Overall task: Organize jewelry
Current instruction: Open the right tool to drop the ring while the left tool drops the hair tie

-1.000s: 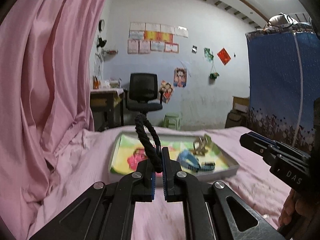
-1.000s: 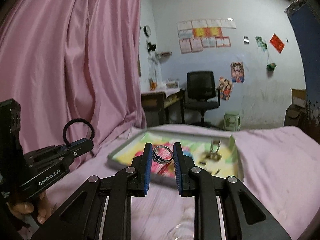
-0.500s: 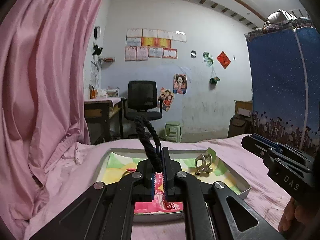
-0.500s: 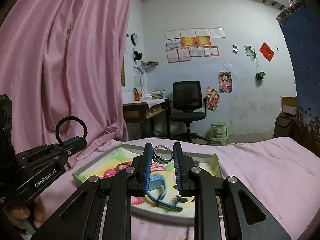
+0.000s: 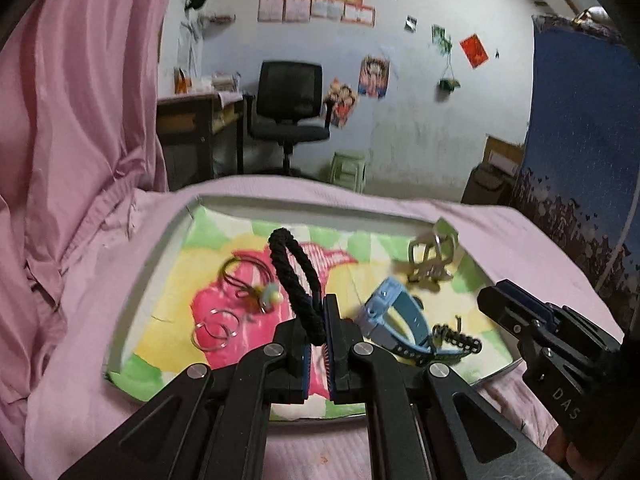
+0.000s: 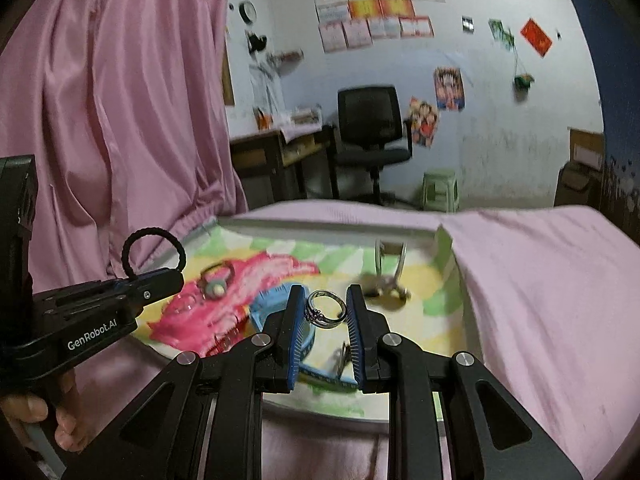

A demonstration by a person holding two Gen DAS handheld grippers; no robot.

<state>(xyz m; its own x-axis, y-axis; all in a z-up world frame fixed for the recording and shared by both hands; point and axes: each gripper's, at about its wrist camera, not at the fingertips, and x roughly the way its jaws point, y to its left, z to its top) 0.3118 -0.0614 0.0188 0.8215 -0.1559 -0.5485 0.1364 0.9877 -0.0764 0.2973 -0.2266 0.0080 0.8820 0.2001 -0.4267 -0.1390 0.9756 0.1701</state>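
Jewelry is mid-delivery: left claw (image 5: 316,322) pinches a black hair tie (image 5: 294,276), right claw (image 6: 326,312) clamps a silver ring (image 6: 325,309). Next, probably, lowering both into the tray (image 5: 132,292) at twelve o'clock and letting go.

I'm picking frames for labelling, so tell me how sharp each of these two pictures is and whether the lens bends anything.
Left wrist view: the left tool and black braided loop are sharp; the silver clip and far wall smear slightly. Right wrist view: the right tool and silver ring are crisp, while the tray is motion-blurred. Both: fisheye bowing, dark corners.
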